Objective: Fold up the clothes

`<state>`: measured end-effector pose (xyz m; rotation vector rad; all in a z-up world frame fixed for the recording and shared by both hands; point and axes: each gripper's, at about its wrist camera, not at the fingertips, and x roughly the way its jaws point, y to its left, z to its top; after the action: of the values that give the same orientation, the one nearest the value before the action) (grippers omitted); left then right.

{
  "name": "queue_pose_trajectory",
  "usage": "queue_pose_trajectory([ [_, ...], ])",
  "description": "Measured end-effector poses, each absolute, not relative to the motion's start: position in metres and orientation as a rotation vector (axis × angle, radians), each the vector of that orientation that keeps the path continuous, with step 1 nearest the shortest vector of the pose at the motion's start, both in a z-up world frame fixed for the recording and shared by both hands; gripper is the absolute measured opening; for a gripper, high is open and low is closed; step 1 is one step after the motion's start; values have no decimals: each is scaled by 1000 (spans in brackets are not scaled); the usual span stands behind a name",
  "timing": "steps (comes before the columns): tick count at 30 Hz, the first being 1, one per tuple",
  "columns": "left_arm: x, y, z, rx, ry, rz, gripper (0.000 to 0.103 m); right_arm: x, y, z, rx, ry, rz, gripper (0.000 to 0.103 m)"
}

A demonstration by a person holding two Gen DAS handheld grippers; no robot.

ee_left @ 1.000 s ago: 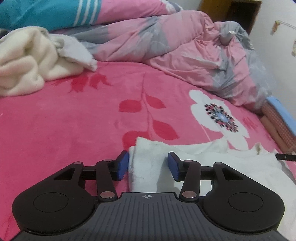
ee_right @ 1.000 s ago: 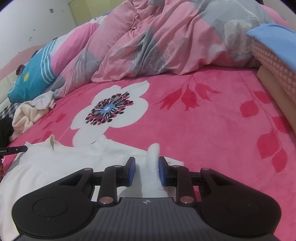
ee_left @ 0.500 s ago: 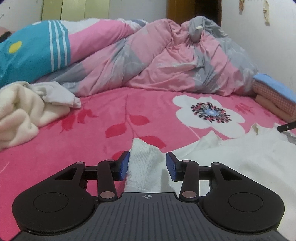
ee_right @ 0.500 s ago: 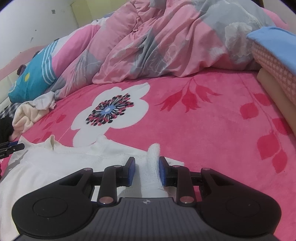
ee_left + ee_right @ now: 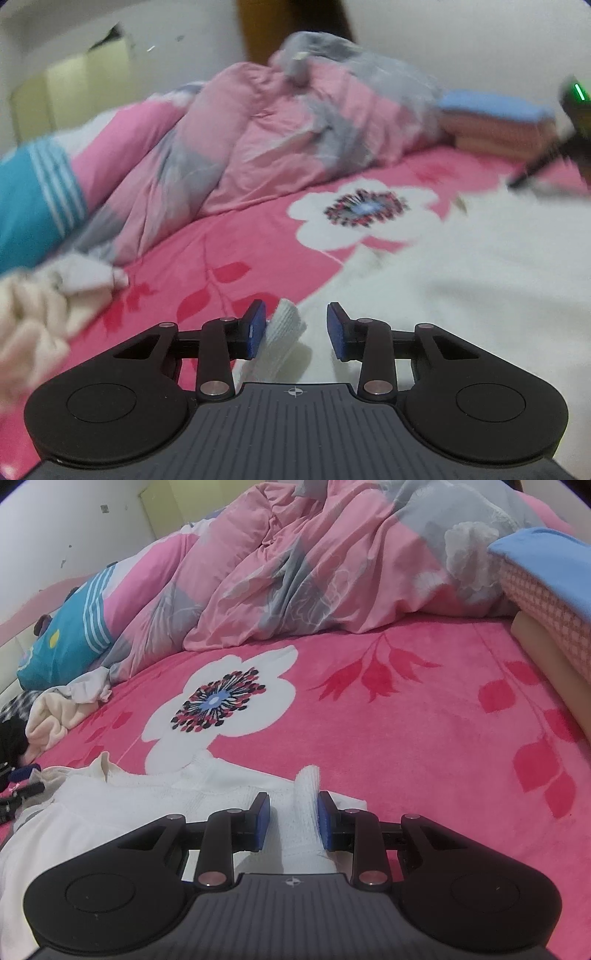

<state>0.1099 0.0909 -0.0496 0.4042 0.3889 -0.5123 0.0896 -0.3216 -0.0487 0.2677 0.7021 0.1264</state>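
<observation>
A white knit sweater point(image 5: 480, 277) lies spread on the pink floral blanket point(image 5: 424, 720). My left gripper point(image 5: 295, 328) has one ribbed sleeve cuff point(image 5: 286, 325) between its blue pads. The cuff leans on the left pad, a gap shows before the right pad, and the jaws are closing. This view is motion-blurred. In the right wrist view the sweater point(image 5: 129, 812) stretches off to the left. My right gripper point(image 5: 293, 819) is shut on the other cuff point(image 5: 306, 790), which stands upright against its right pad.
A rumpled pink and grey duvet point(image 5: 314, 572) fills the far side of the bed. A cream garment pile point(image 5: 51, 716) lies at the left by a teal striped pillow point(image 5: 70, 627). A folded stack with a blue top point(image 5: 546, 590) sits at the right edge.
The left wrist view has rolled and swung across the bed, with the cuff staying between its pads, which have drawn closer together. The right gripper and its cuff have not moved.
</observation>
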Motion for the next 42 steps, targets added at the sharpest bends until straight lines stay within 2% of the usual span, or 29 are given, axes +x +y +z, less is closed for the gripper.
queue_pose_trajectory([
  [9, 111, 96, -46, 406, 382, -457, 36, 86, -320, -48, 257, 692, 124, 30],
  [17, 106, 86, -59, 516, 409, -462, 37, 85, -320, -48, 262, 686, 124, 30],
  [23, 124, 93, -59, 471, 442, -408, 36, 83, -318, -46, 251, 672, 134, 30],
  [25, 131, 97, -59, 450, 455, -388, 30, 81, -317, -45, 241, 658, 140, 28],
  [26, 134, 98, -59, 438, 462, -381, 22, 80, -315, -43, 228, 650, 138, 26],
  [27, 136, 100, -60, 426, 469, -374, 16, 79, -313, -42, 215, 642, 136, 22],
  [28, 138, 101, -60, 417, 474, -364, 12, 78, -312, -40, 198, 635, 129, 11],
  [29, 138, 102, -61, 410, 474, -354, 11, 77, -310, -38, 184, 629, 124, 7],
  [32, 133, 103, -58, 394, 444, -332, 9, 71, -305, -32, 140, 592, 106, 5],
  [42, 127, 109, -28, 332, 344, -277, 8, 65, -284, 2, -23, 473, 39, 4],
])
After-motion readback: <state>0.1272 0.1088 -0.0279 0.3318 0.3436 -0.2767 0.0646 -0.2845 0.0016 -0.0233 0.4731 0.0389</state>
